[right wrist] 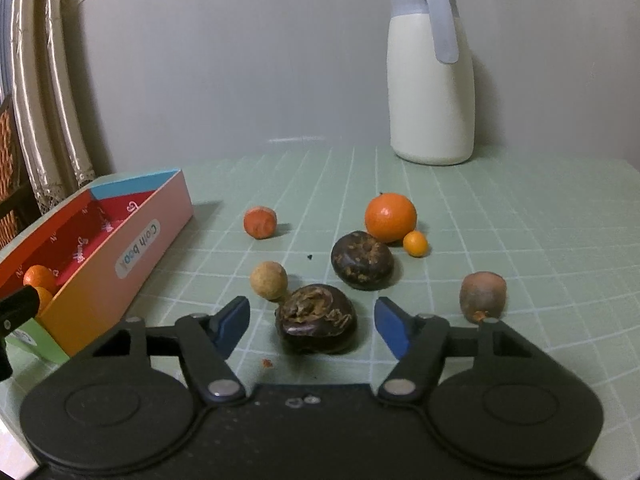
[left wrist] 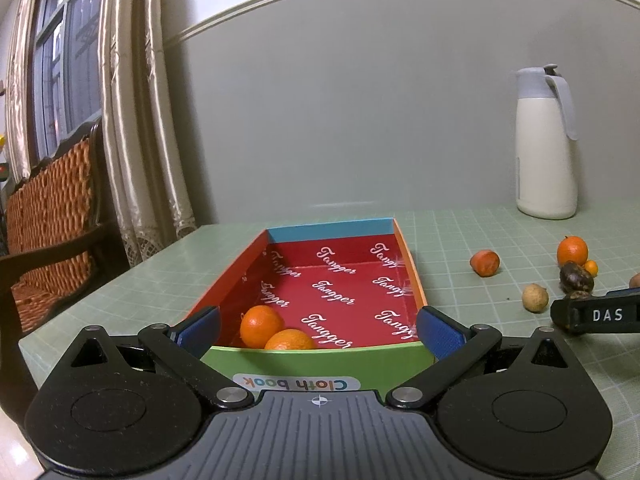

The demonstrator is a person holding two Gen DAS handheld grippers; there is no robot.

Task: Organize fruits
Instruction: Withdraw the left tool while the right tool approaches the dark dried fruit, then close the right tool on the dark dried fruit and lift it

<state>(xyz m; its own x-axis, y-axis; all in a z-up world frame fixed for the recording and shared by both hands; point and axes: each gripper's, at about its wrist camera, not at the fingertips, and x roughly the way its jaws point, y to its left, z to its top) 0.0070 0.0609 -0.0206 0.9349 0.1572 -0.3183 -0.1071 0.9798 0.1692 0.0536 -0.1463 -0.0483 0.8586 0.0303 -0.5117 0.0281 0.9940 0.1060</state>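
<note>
A long cardboard box (left wrist: 340, 360) with a red printed lining lies on the green grid mat, and two oranges (left wrist: 262, 326) sit in its near end. My left gripper (left wrist: 320, 330) straddles that near end, its blue pads against both side walls. In the right wrist view several loose fruits lie on the mat: two dark brown wrinkled ones (right wrist: 316, 320), an orange (right wrist: 390, 216), a tiny kumquat (right wrist: 415, 243), a tan ball (right wrist: 269, 281), a reddish piece (right wrist: 260, 222) and a brown one (right wrist: 482, 294). My right gripper (right wrist: 312, 308) is open around the nearer dark fruit, with gaps on both sides.
A white jug (right wrist: 432, 80) with a grey lid stands at the back of the table by the wall. The box (right wrist: 120, 240) lies left of the loose fruits. Beyond the table's left edge are a wicker chair (left wrist: 52, 220) and curtains (left wrist: 132, 120).
</note>
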